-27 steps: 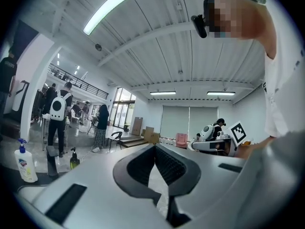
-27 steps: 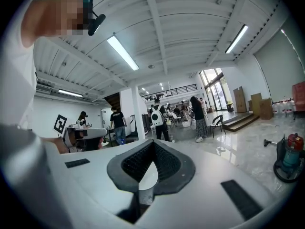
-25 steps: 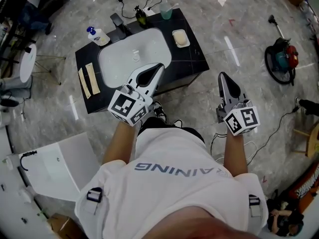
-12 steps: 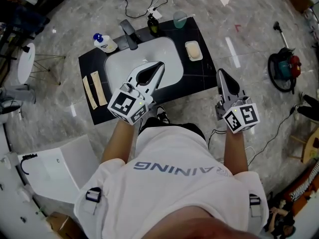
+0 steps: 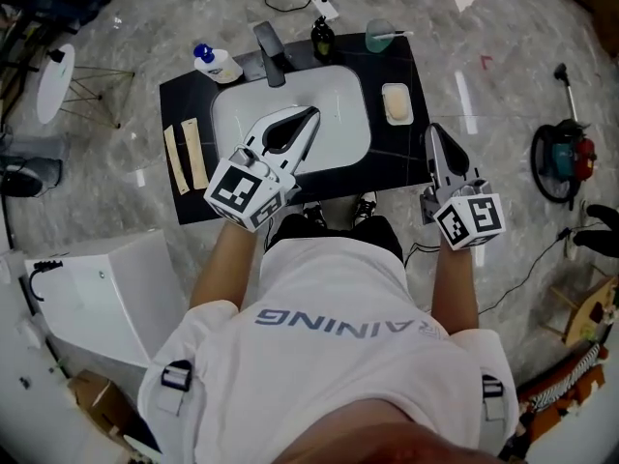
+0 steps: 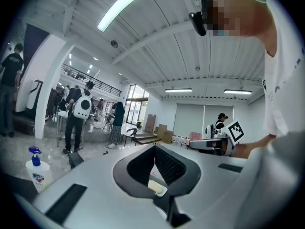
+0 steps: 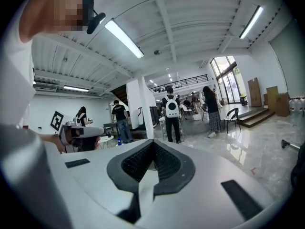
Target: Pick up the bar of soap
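Note:
The bar of soap [image 5: 397, 103], pale cream, lies in a white dish on the right side of a black counter [image 5: 401, 158], beside a white sink [image 5: 346, 104]. My left gripper [image 5: 311, 114] hangs over the sink basin, shut, with nothing in it. In the left gripper view a pale bar in its dish [image 6: 155, 188] shows through the hollow behind the left gripper [image 6: 155, 147]. My right gripper [image 5: 432, 131] is over the counter's front right corner, just below the soap, shut and empty. The right gripper view shows the right gripper [image 7: 153, 142] pointing out into the hall.
A faucet [image 5: 271, 54], a blue-capped bottle [image 5: 215, 64], a dark bottle [image 5: 321, 39] and a green cup [image 5: 379, 35] line the counter's far edge. Two wooden strips [image 5: 184, 155] lie at its left end. A red vacuum [image 5: 561, 162] stands on the floor at right, a white box [image 5: 97, 298] at left.
The person has stepped up to the counter. Both grippers came forward with them: the left now hangs over the sink, the right reaches the counter's front right corner. Both stayed shut.

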### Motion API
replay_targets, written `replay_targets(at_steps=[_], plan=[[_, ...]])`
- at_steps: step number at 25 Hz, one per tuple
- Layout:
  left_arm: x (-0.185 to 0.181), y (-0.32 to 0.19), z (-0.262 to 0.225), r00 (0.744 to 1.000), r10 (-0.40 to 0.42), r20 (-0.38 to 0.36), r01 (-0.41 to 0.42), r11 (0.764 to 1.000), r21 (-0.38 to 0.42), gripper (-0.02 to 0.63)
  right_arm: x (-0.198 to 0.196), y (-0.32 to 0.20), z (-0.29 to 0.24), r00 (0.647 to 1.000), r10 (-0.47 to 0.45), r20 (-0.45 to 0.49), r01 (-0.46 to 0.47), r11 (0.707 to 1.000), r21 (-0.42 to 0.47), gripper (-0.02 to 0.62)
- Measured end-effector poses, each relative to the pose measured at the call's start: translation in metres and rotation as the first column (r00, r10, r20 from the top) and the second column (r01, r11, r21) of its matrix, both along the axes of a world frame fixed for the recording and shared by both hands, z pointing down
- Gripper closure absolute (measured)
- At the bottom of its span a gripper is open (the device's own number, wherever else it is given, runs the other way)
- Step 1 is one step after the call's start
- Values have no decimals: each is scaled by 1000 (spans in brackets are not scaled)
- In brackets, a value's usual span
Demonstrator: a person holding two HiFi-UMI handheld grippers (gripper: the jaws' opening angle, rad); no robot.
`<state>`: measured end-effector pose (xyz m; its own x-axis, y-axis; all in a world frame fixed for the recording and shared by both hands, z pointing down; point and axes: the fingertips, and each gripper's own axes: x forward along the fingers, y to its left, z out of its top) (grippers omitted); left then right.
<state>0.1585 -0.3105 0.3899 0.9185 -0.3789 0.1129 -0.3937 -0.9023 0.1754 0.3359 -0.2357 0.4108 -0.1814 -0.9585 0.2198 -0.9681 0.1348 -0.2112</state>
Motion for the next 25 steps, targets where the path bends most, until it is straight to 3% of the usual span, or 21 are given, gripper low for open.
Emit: replay_targets(at_steps=[6,14,20,25], plan=[[15,-1,8,995,-103,16,103,994,-30,597,16,-24,26,994,-113,14,113,993,-44,589],[33,-1,32,983,-177,47,180,980,-79,597,45,-46,79,991,-136,-11,132,977,-169,585],[29,-5,42,980,-190,67,196,975,-104,597,49,-70,135,985,-161,-57,137,942,-307,440],[24,-7,49,979,-185,81,194,974,-117,597,42,-85,199,969,-202,-144,118,887,-447,341]])
